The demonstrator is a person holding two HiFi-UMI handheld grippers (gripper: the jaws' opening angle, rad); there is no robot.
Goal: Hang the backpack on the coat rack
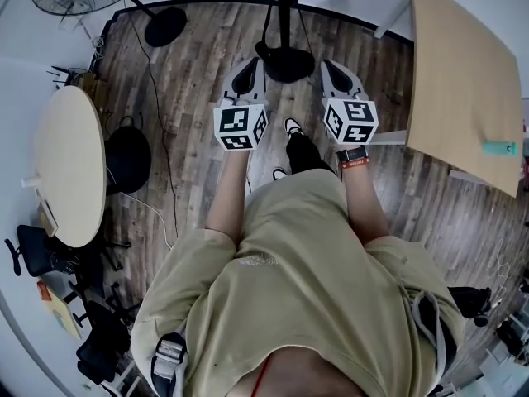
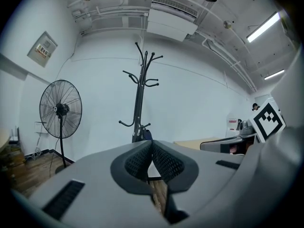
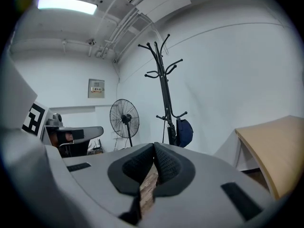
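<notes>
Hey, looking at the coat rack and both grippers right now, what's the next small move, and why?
Probably nothing more on the bag: I'd just lower both grippers and stand clear. The blue backpack already hangs from a low hook of the coat rack. The left gripper and right gripper are both shut, empty, and short of the rack.

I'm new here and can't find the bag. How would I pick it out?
Against the white wall stands a tall black coat rack, right of the standing fan. Low on its pole hangs the backpack, dark blue; every other hook is bare.
</notes>
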